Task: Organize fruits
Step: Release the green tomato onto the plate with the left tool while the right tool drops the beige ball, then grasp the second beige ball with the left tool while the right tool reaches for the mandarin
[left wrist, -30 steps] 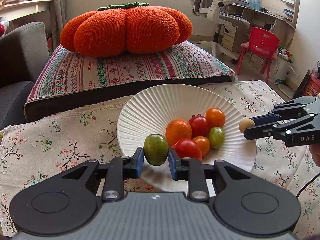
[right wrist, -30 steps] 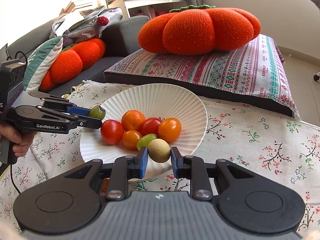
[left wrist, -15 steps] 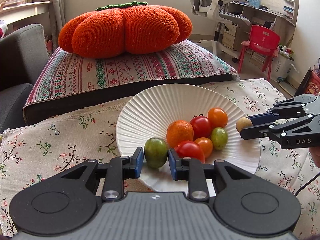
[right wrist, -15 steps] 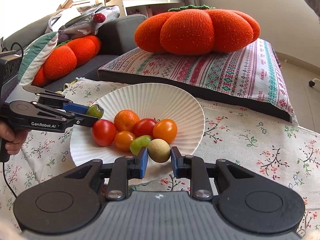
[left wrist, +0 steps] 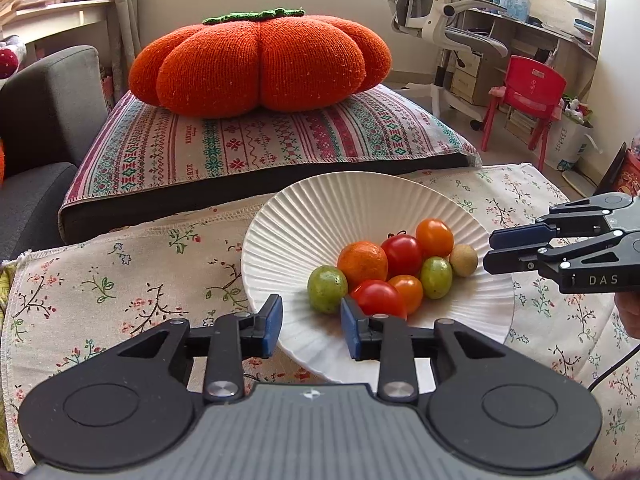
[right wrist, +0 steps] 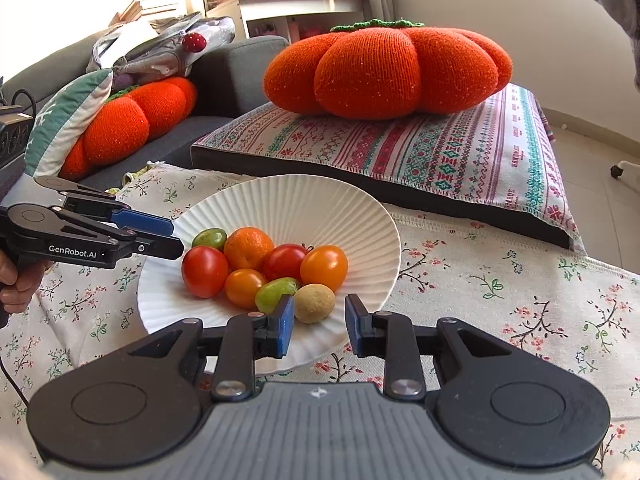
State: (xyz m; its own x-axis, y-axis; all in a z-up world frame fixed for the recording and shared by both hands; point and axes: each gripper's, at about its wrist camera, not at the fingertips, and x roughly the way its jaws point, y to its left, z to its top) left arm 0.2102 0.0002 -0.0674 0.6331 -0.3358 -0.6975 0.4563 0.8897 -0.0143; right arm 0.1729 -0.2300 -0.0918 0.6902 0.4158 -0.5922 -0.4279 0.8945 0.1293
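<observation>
1. I read the left gripper (left wrist: 311,323) as released: its blue pads stand apart, nothing between them, at the near rim of the plate (left wrist: 360,200).
2. I read the right gripper (right wrist: 319,323) as released too: its pads are spread, and the tan fruit (right wrist: 314,303) lies on the plate just ahead of the gap, touching neither pad.
3. The plate rests on the floral cloth (left wrist: 120,264). All fruit lies in one cluster on it.
4. In the left view, the green fruit (left wrist: 327,289) sits at the cluster's left edge, just ahead of the left gripper, beside the orange (left wrist: 362,265).
5. A red tomato (left wrist: 379,299) lies right of the green fruit, partly behind the right-hand pad.
6. A second red tomato (left wrist: 401,250), two orange tomatoes (left wrist: 434,237) and a smaller green fruit (left wrist: 436,277) fill the rest of the cluster.
7. Beyond the plate, a pumpkin cushion (left wrist: 260,64) rests on a striped pillow (left wrist: 256,148).
</observation>
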